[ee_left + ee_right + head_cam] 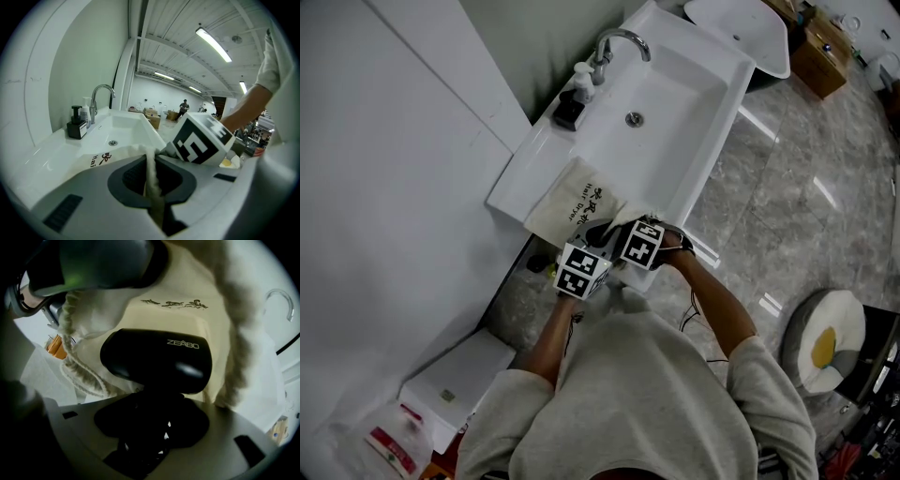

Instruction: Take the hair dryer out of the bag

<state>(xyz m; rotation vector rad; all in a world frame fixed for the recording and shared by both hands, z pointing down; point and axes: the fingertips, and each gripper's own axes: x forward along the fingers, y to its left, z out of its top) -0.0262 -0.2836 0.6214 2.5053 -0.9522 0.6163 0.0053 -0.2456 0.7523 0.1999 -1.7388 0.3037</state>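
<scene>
Left gripper [151, 180] is clenched on the cloth edge of the bag [565, 201], which lies on the near left part of the sink [514, 184]. Right gripper [154, 427] points down into the bag's mouth, grasping the black hair dryer [157, 359] by its handle. The hair dryer is inside the bag. The 2 grippers are side by side.

The black dryer [157, 362] had the brand name "ZEABO" on its side in small pale letters. The cloth bag [565, 208] had "Hair Dryer" in dark letters, next to bigger Chinese signs too blurry to read.
</scene>
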